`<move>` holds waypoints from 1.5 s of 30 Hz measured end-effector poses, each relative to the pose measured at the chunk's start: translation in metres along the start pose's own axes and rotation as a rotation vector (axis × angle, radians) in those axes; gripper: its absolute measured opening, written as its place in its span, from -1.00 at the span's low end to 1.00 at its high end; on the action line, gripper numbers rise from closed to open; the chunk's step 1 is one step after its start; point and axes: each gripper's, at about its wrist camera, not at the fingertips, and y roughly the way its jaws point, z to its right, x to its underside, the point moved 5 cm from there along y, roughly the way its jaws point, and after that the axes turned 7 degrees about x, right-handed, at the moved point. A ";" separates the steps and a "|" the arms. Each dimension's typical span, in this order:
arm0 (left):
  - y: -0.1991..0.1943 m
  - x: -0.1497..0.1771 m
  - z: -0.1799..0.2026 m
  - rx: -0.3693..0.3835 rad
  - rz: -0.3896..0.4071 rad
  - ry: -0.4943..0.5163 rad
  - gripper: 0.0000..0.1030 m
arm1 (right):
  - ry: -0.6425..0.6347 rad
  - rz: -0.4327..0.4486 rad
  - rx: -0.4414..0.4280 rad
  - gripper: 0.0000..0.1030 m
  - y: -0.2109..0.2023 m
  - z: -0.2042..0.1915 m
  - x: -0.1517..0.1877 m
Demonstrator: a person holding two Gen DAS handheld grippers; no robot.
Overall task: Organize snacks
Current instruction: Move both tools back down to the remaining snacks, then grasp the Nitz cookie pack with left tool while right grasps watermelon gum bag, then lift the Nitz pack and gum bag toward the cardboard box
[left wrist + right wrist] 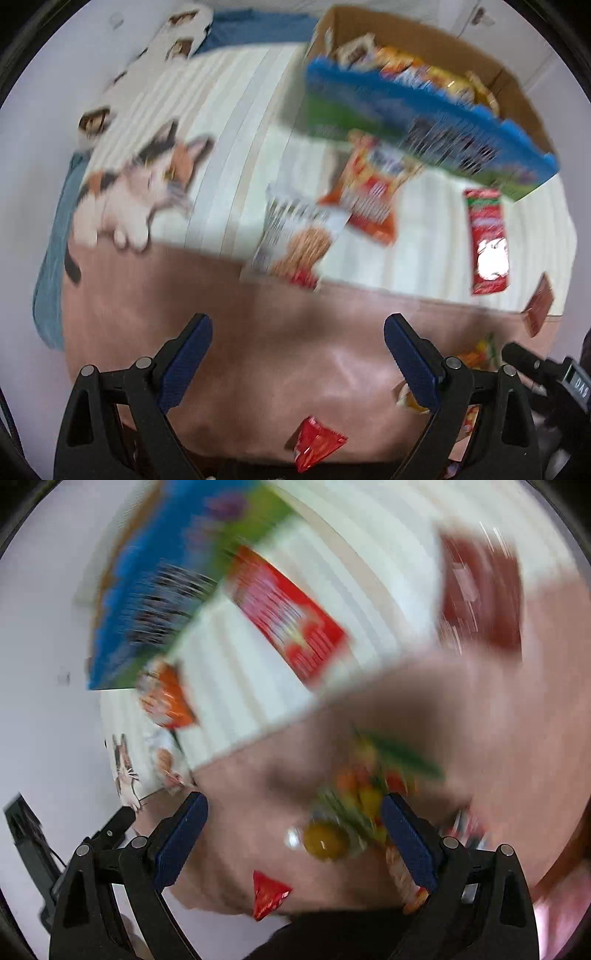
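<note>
Both grippers wide apart, nothing held: left gripper (297, 356) above pink blanket (229, 321); right gripper (293, 836) near fruit-print packet (354, 805).

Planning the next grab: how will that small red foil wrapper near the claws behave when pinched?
The red wrapper looks crinkled and shiny, so it is probably light, floppy and somewhat slippery. It lies flat on the pink blanket, so a pinch may catch fabric too.
</note>
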 end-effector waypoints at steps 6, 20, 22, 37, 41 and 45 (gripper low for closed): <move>0.015 0.010 -0.026 -0.032 -0.017 -0.058 0.85 | 0.144 -0.017 0.055 0.88 0.043 0.036 0.013; 0.058 -0.044 -0.026 0.036 -0.094 0.011 0.85 | -0.156 0.077 0.194 0.11 0.060 -0.023 -0.016; 0.069 -0.051 -0.021 0.037 -0.120 0.040 0.85 | -0.242 0.084 0.224 0.11 0.062 -0.041 -0.022; 0.098 -0.007 -0.030 0.011 -0.170 0.019 0.16 | -0.395 0.072 0.288 0.32 0.079 -0.088 -0.046; 0.095 0.014 -0.038 0.006 -0.172 0.000 0.16 | -0.461 0.100 0.331 0.12 0.083 -0.089 -0.024; 0.093 0.026 -0.039 0.001 -0.177 0.005 0.15 | -0.519 0.058 0.327 0.08 0.085 -0.079 0.002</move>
